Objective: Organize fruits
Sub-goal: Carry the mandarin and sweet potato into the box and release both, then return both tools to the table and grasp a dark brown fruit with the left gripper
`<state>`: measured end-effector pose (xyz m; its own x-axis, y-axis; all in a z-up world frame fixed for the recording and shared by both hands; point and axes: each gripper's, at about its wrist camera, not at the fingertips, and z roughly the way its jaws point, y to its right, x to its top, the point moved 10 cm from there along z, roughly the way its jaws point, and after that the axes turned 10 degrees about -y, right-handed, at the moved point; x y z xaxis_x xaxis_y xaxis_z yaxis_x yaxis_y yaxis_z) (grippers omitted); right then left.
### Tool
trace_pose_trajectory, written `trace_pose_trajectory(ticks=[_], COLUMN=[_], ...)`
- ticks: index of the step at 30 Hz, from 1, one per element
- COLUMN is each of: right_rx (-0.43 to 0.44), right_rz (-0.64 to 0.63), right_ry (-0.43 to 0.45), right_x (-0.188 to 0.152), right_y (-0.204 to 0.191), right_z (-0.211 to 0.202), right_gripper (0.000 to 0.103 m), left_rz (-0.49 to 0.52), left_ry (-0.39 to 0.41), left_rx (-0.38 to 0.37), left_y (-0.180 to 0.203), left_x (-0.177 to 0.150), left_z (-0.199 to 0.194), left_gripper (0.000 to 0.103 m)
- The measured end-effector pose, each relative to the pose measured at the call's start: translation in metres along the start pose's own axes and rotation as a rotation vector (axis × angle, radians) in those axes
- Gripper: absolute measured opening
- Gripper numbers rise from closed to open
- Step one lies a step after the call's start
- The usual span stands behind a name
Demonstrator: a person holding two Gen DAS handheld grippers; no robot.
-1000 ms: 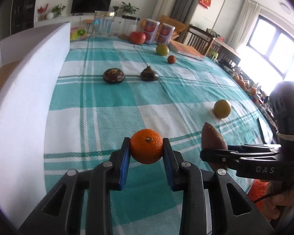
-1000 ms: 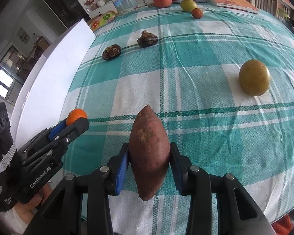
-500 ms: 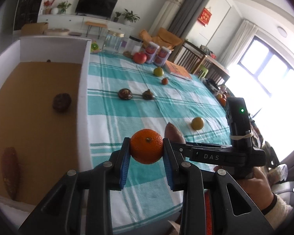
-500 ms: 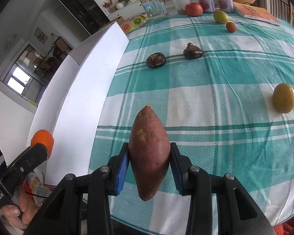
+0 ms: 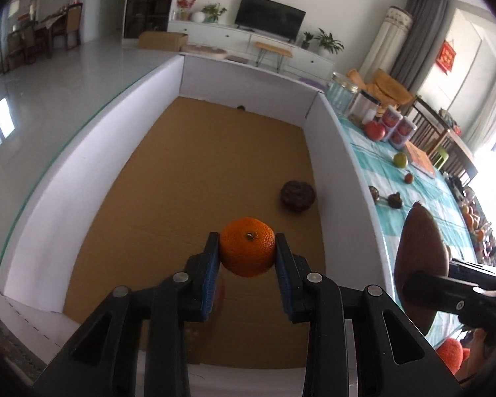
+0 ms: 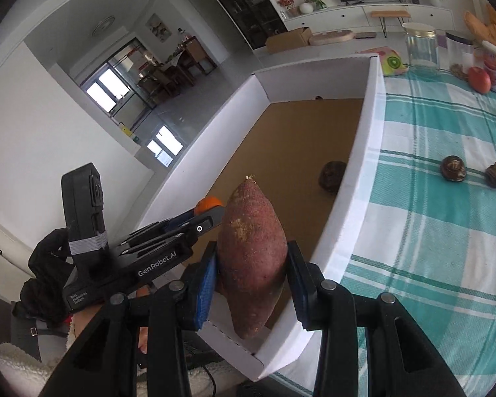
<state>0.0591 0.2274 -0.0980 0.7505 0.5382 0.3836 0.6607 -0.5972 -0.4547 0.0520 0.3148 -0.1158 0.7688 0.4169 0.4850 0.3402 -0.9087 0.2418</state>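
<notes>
My left gripper [image 5: 247,254] is shut on an orange tangerine [image 5: 247,246] and holds it above the brown floor of a big white-walled box [image 5: 344,165]. My right gripper [image 6: 252,264] is shut on a reddish sweet potato [image 6: 252,251], held over the box's near right corner [image 6: 357,198]. The sweet potato also shows at the right of the left wrist view [image 5: 420,261]. The left gripper and its tangerine [image 6: 208,203] show in the right wrist view. A dark round fruit [image 5: 297,196] lies inside the box by its right wall.
On the teal checked tablecloth [image 6: 446,231] lie two dark fruits [image 6: 453,168], a red apple [image 6: 479,79], a green fruit [image 5: 400,159], a small red fruit [image 5: 409,177], glass jars [image 6: 420,46] and cans. Another orange object [image 5: 449,354] sits low at the right.
Both grippers swung left from over the table to over the box, still holding their fruits. The box interior now fills the left wrist view.
</notes>
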Motion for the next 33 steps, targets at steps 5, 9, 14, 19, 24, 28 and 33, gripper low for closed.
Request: trace_pose_trajectory(ticks=[5, 9, 14, 19, 24, 28, 33], right_rx=[-0.063, -0.074, -0.179, -0.302, -0.391, -0.391, -0.343], right_rz=[-0.024, -0.017, 0.017, 0.175, 0.318, 0.41, 0.491], right_ry=[0.001, 0.095, 0.208, 0.215, 0.237, 0.262, 0.319], right_x=[-0.001, 0.004, -0.01, -0.054, -0.106, -0.134, -0.147], right_y=[0.001, 0.014, 0.062, 0.146, 0.216, 0.248, 0.259], right_z=[0.019, -0.014, -0.052, -0.066, -0.086, -0.093, -0.102], right_gripper=[0.047, 0.062, 0.08, 0.08, 0.08, 0.08, 0.08], left_rz=[0.014, 0.018, 0.073, 0.168, 0.264, 0.28, 0.307], left_ry=[-0.003, 0.046, 0.141, 0.23, 0.183, 0.128, 0.127], left_rx=[0.105, 0.156, 0.168, 0.085, 0.101, 0.112, 0.164], left_y=[-0.012, -0.011, 0.016, 0.066, 0.095, 0.105, 0.106], left_x=[0.001, 0.006, 0.016, 0.019, 0.01, -0.003, -0.008], left_z=[0.004, -0.004, -0.026, -0.038, -0.012, 0.001, -0.003], left_gripper=[0.053, 0.076, 0.078, 0.094, 0.094, 0.094, 0.094])
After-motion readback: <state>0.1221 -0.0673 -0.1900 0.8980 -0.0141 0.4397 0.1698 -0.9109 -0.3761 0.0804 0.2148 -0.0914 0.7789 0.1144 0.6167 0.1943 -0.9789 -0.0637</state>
